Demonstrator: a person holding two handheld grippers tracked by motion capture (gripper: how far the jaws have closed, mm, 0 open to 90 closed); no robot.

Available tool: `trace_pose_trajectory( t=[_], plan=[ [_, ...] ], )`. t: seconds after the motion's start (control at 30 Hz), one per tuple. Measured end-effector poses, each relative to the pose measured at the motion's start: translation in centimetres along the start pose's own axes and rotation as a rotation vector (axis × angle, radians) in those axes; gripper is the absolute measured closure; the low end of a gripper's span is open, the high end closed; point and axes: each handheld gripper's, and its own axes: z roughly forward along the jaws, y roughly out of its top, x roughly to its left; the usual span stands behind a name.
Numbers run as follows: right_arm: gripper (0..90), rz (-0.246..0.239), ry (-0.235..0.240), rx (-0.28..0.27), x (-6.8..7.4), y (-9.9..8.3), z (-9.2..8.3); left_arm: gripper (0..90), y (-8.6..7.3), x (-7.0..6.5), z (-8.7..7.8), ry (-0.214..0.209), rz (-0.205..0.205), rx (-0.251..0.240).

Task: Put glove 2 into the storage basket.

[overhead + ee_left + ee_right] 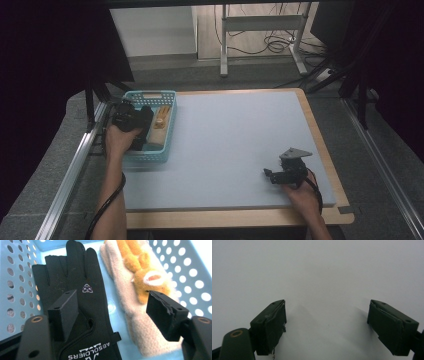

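A light blue perforated basket (168,96) stands at the table's left side. Inside it lie a black glove (75,282) with white lettering and a cream glove (140,322) with an orange plush animal (140,265) on it, also visible in the high view (160,120). My left gripper (113,306) hangs open just above the gloves, one jaw over the black glove, the other over the cream one; the high view shows it (142,117) inside the basket. My right gripper (327,322) is open over the bare grey mat, near the front right (270,174).
A pale grey mat (235,145) covers the wooden table (320,135). Metal rails (75,165) run along both sides. Behind the table are a white frame's legs (260,30) and cables on the floor (275,45). Dark curtains flank the scene.
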Motion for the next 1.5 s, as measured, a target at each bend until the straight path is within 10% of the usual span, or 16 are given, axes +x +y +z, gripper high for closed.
trace_pose_trajectory(
  t=[1.5],
  plan=[
    [15.2,-0.001,-0.001,0.0,0.0,0.0,0.0,0.3,-2.9,-2.3,-5.9,-0.102,0.101,-0.155]
  ],
)
